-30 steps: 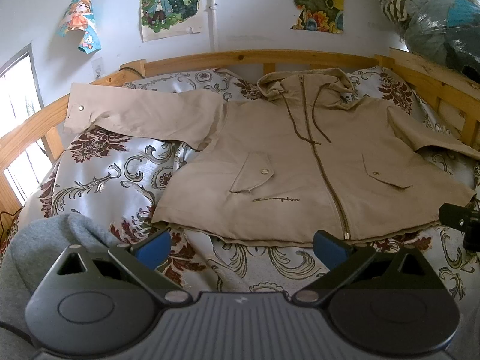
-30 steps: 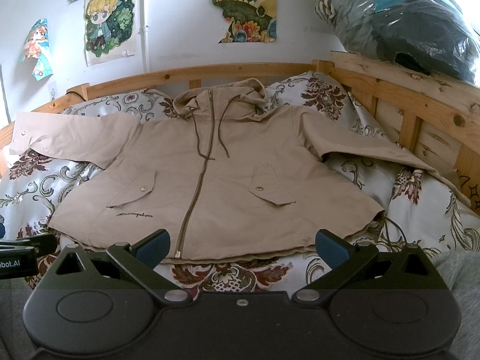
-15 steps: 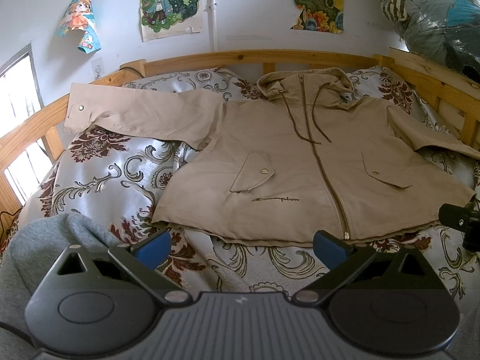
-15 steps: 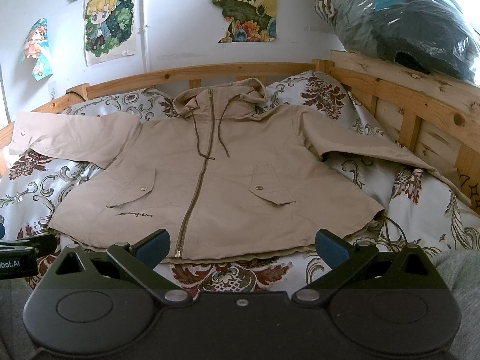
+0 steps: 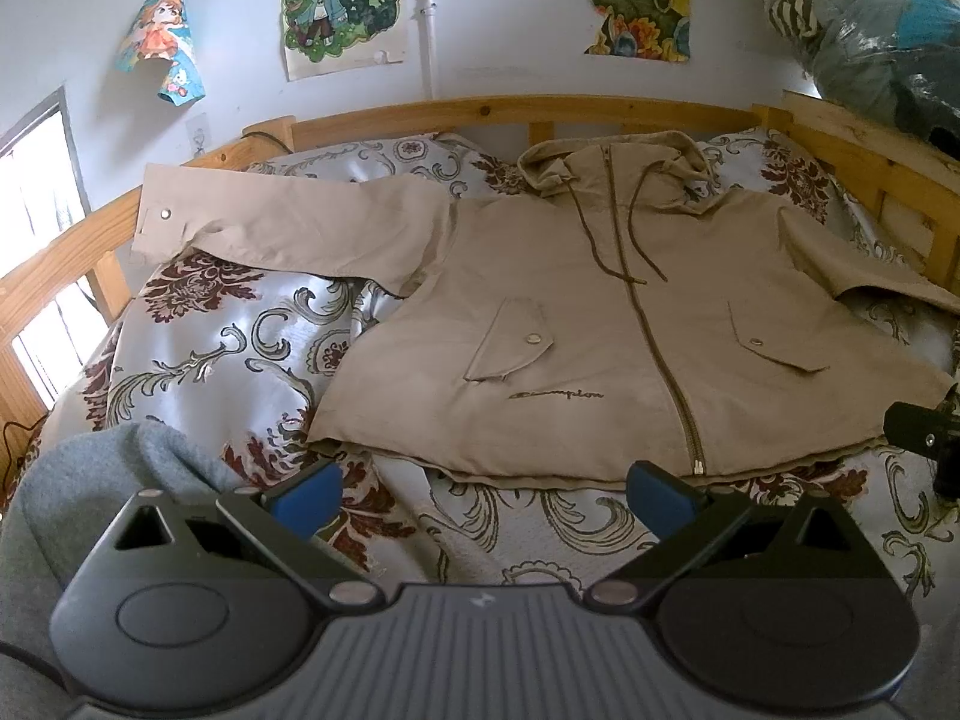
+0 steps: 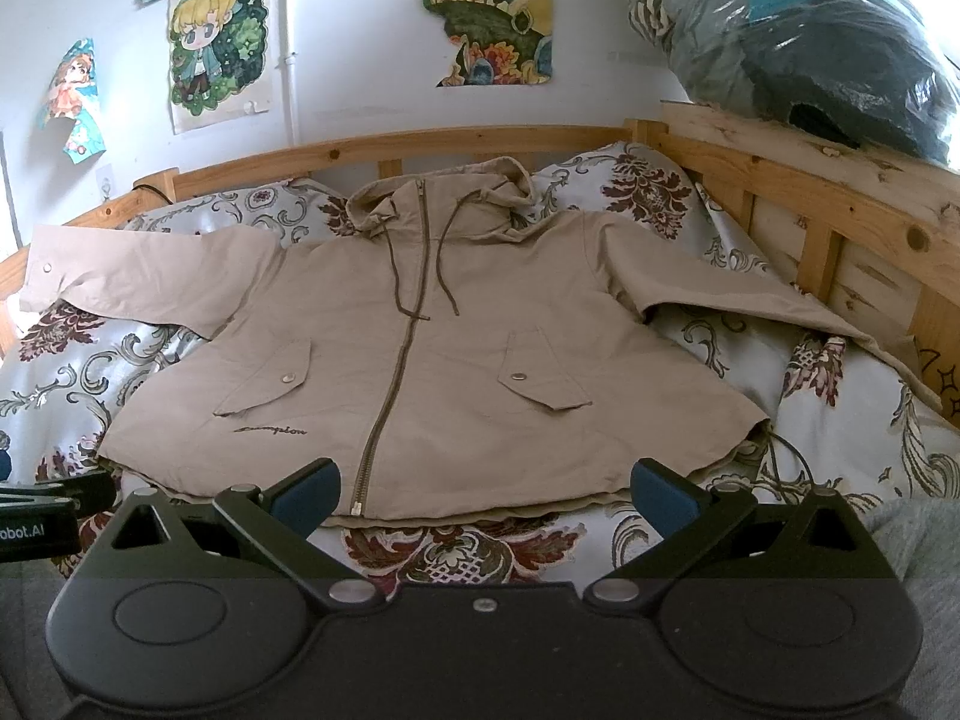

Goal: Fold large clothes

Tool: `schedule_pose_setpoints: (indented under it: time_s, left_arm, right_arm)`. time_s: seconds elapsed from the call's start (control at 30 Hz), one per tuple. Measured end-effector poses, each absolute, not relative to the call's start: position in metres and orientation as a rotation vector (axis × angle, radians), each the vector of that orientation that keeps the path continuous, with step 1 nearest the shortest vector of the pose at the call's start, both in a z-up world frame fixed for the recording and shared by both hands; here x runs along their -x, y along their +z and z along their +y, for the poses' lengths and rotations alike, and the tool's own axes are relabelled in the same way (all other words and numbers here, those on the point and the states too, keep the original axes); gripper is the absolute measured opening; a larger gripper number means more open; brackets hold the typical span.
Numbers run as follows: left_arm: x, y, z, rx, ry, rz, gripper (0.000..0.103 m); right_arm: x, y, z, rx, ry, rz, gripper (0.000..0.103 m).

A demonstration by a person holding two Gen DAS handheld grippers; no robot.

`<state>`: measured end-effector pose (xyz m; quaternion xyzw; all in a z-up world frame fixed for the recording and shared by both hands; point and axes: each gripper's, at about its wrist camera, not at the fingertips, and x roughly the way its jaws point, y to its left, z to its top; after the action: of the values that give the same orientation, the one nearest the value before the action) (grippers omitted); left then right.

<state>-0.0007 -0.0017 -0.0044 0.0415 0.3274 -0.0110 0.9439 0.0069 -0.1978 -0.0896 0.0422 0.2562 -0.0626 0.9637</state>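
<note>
One beige hooded jacket [image 5: 600, 324] [image 6: 420, 348], zipped, spread flat at bed [image 5: 228, 348] centre, sleeves toward 9 and 3 o'clock; two flap pockets; two hand-held grippers, left [image 5: 483, 495] and right [image 6: 483, 495], both wide, empty, at 6 o'clock; three posters [image 6: 210, 42] on wall.

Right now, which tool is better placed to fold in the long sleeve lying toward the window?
Left. The left tool hangs open over the jacket hem nearer that sleeve; the right tool sits further right.
</note>
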Motion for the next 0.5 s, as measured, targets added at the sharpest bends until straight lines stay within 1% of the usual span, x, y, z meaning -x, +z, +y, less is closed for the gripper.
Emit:
schedule_pose_setpoints:
  time_s: [0.5]
  left_arm:
    - [0.0003, -0.0048, 0.0022, -0.075, -0.01, 0.667, 0.102]
  right_arm:
    - [-0.007, -0.0895, -0.198, -0.087, -0.126, 0.52, 0.102]
